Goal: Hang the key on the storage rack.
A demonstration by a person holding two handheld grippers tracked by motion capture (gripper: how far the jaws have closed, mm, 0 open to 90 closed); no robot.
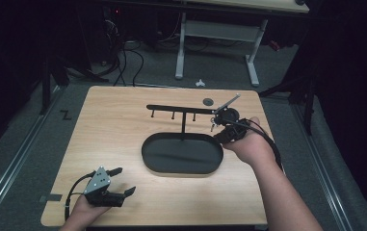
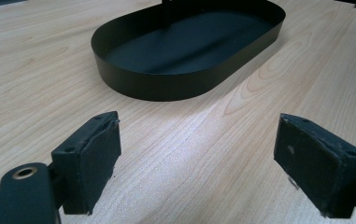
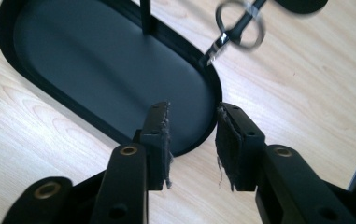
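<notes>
Pale wood table (image 1: 123, 120), dark floor around it. Nearest, at the front left, the left gripper (image 1: 118, 185) rests low with its jaws spread wide and bare wood between them. Beyond it lies the black oval tray (image 1: 148, 154), a thin post rising from its far rim to a hook bar (image 1: 178, 109). At the tray's right end, the right gripper (image 3: 192, 142) hovers, jaws partly apart and holding nothing. Just past them keys (image 3: 238, 25) hang from the bar's right end, blurred.
</notes>
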